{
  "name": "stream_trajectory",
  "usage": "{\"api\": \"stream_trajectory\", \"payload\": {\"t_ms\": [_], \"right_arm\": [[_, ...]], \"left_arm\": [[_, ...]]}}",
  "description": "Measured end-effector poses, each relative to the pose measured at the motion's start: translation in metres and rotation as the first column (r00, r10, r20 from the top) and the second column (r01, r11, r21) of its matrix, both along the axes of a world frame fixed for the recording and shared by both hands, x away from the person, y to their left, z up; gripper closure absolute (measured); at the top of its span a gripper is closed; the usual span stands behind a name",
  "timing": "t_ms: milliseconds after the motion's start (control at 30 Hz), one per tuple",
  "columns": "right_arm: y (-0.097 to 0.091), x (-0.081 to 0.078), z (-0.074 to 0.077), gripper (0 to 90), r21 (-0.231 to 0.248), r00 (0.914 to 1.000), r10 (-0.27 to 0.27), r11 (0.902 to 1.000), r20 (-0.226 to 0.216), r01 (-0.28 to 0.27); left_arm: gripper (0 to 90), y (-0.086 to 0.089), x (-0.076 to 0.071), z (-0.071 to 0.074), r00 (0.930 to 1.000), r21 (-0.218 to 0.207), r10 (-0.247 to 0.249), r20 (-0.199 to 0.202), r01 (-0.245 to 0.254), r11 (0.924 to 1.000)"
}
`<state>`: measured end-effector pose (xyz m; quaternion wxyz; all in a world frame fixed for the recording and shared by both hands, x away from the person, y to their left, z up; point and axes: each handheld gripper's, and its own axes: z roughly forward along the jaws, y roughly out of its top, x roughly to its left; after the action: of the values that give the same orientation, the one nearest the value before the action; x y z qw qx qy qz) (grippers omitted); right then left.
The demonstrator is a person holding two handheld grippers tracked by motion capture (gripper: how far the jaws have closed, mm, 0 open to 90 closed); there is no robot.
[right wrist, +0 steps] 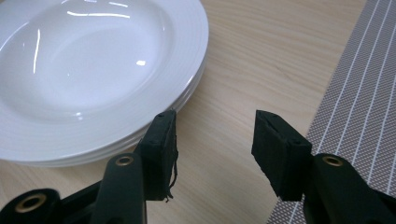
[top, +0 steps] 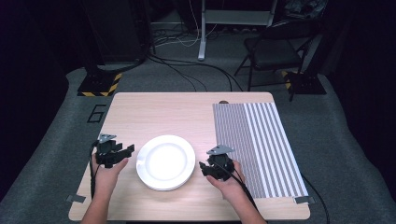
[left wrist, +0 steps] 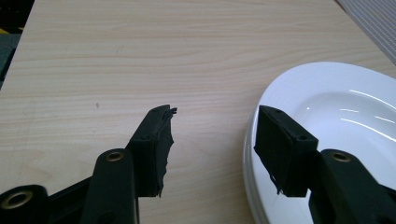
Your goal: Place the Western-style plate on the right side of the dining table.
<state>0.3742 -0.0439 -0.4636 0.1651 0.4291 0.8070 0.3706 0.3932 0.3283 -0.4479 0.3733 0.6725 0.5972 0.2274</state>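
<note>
High view: I have the left tongs (top: 125,150) and right tongs (top: 204,168) flanking the stack of white plates (top: 166,162) at the near middle of the tabletop (top: 154,114), striped placemat (top: 257,144) to the right. To grip well I'd come in level from both sides under the top rim. Left gripper view: jaws part open, empty, stack (left wrist: 327,121) just right of them. Right gripper view: jaws part open, empty, stack (right wrist: 93,70) up-left, left jaw by its edge.
</note>
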Motion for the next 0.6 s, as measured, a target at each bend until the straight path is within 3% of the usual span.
{"api": "stream_trajectory", "payload": {"t_ms": [133, 233, 367, 533, 567, 600], "right_arm": [[0.0, 0.003, 0.005, 48.1, -0.004, 0.9999, -0.003, 1.0, 0.011, 0.003], [0.0, 0.011, 0.013, 48.6, 0.019, 0.9998, -0.01, 0.9998, 0.015, 0.009], [0.002, 0.016, 0.02, 48.4, 0.05, 0.9992, -0.019, 0.9986, 0.035, 0.017], [0.009, 0.016, 0.019, 51.1, 0.079, 0.9984, -0.031, 0.9965, 0.047, 0.027], [0.01, 0.016, 0.018, 51.6, 0.086, 0.9985, -0.029, 0.996, 0.047, 0.025], [0.01, 0.016, 0.018, 51.6, 0.086, 0.9985, -0.029, 0.996, 0.047, 0.025]], "left_arm": [[46.3, -0.001, -0.003, 0.001, 0.9998, -0.031, -0.006, 0.018, 0.007, 0.9995], [46.6, -0.003, -0.005, 0.002, 1.0, -0.064, 0.006, -0.003, -0.006, 0.9979], [48.2, -0.008, -0.008, 0.003, 1.0, -0.067, 0.003, -0.008, -0.004, 0.9977], [54.6, -0.008, -0.018, -0.001, 1.0, -0.112, -0.009, 0.001, 0.009, 0.9937], [55.6, -0.007, -0.023, -0.005, 0.9998, -0.161, -0.019, -0.003, 0.018, 0.9868], [57.5, -0.007, -0.023, -0.005, 0.9998, -0.161, -0.019, -0.003, 0.018, 0.9868]]}}
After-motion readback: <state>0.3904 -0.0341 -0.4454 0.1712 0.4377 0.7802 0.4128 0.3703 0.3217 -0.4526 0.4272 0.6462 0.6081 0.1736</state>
